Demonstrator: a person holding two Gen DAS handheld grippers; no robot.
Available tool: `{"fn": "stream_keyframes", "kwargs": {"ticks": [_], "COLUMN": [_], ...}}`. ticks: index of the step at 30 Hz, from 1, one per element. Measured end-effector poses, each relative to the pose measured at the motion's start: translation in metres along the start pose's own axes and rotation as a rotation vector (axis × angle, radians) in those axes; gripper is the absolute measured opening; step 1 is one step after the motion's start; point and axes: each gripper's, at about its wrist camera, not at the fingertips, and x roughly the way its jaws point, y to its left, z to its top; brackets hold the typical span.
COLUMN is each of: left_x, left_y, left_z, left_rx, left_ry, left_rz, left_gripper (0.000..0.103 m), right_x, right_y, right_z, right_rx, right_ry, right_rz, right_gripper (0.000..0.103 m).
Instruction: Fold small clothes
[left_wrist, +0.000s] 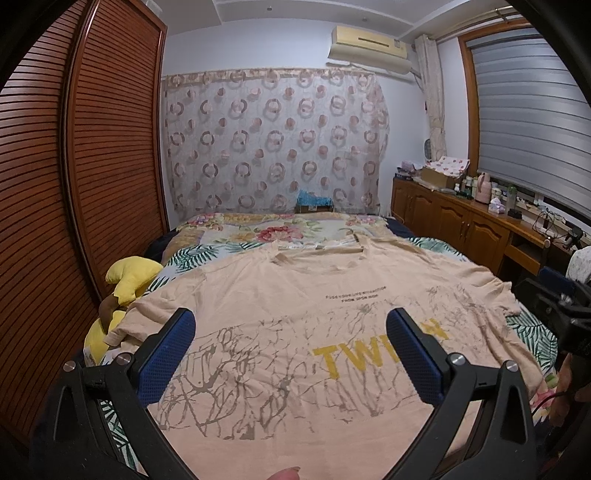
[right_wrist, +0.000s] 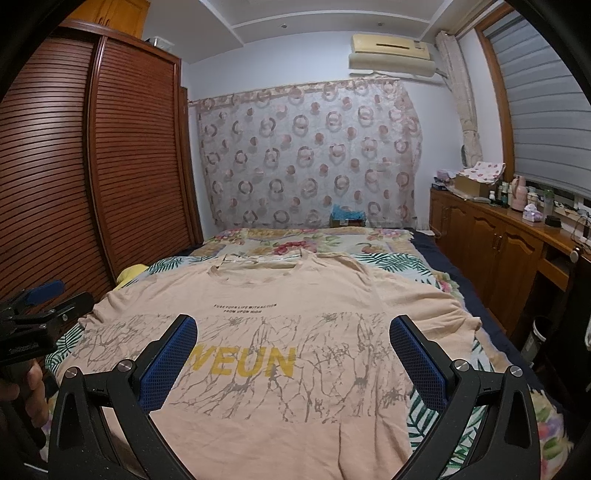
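A peach shirt (left_wrist: 295, 314) lies flat on the bed (left_wrist: 266, 232). Both tools, left (left_wrist: 290, 328) and right (right_wrist: 293, 336), gape empty above it. Only the left view shows the yellow plush (left_wrist: 131, 278).

- the left tool (left_wrist: 290, 325) hangs with its blue pads wide apart above the lower part of the peach t-shirt (left_wrist: 295, 295), nothing between them.
- the right tool (right_wrist: 293, 332) is likewise spread wide over the shirt, its gap clear.
- the shirt lies flat across the bed (right_wrist: 424, 269); the space above it is free up to the collar.
- a yellow plush toy (left_wrist: 129, 277) lies touching the shirt's left sleeve, at the bed edge.
- the slatted wardrobe (left_wrist: 74, 166) closes in the left side just beside the bed.
- the wooden cabinet (right_wrist: 498, 236), its surface crowded with bottles and boxes, bounds the right across a narrow aisle.
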Motion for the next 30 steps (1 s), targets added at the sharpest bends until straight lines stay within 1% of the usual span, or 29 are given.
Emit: {"fn": "stream_keyframes", "kwargs": {"ticks": [1, 2, 3, 7, 11, 14, 16, 19, 22, 24, 25, 26, 27, 29, 30], "left_x": [0.003, 0.005, 0.007, 0.016, 0.03, 0.048, 0.057, 0.073, 0.084, 0.091, 0.097, 0.101, 0.105, 0.117, 0.122], "left_y": [0.004, 0.008, 0.013, 0.04, 0.069, 0.1, 0.116, 0.143, 0.166, 0.177, 0.185, 0.191, 0.196, 0.206, 0.211], "left_z": [0.0, 0.002, 0.004, 0.006, 0.011, 0.013, 0.01, 0.008, 0.004, 0.003, 0.002, 0.001, 0.0, -0.002, -0.005], "left_rx": [0.004, 0.009, 0.011, 0.012, 0.025, 0.025, 0.022, 0.0, -0.036, -0.064, -0.078, -0.089, -0.099, -0.13, -0.152], "left_ry": [0.01, 0.019, 0.024, 0.042, 0.085, 0.144, 0.169, 0.208, 0.242, 0.267, 0.284, 0.298, 0.312, 0.357, 0.383], "left_rz": [0.007, 0.018, 0.027, 0.042, 0.058, 0.058, 0.063, 0.091, 0.09, 0.08, 0.072, 0.066, 0.061, 0.048, 0.037], "left_gripper": [0.103, 0.103, 0.103, 0.103, 0.103, 0.103, 0.103, 0.103, 0.103, 0.1, 0.096, 0.089, 0.086, 0.074, 0.071], "right_x": [0.002, 0.003, 0.005, 0.019, 0.04, 0.051, 0.06, 0.072, 0.085, 0.094, 0.099, 0.103, 0.107, 0.114, 0.116], "right_y": [0.002, 0.003, 0.004, 0.01, 0.01, 0.011, 0.009, 0.001, -0.009, -0.015, -0.017, -0.02, -0.02, -0.018, -0.02], "right_z": [0.003, 0.005, 0.008, 0.021, 0.029, 0.032, 0.035, 0.042, 0.053, 0.06, 0.064, 0.067, 0.069, 0.074, 0.074], "right_rx": [-0.008, -0.013, -0.018, -0.021, -0.04, -0.065, -0.076, -0.083, -0.102, -0.112, -0.12, -0.13, -0.14, -0.158, -0.161], "right_ry": [0.003, 0.0, 0.001, 0.023, 0.051, 0.063, 0.083, 0.134, 0.174, 0.194, 0.201, 0.206, 0.205, 0.208, 0.212], "right_rz": [0.012, -0.002, 0.008, 0.078, 0.134, 0.165, 0.191, 0.241, 0.28, 0.298, 0.304, 0.306, 0.305, 0.308, 0.313], "right_gripper": [0.103, 0.103, 0.103, 0.103, 0.103, 0.103, 0.103, 0.103, 0.103, 0.103, 0.103, 0.103, 0.103, 0.103, 0.103]}}
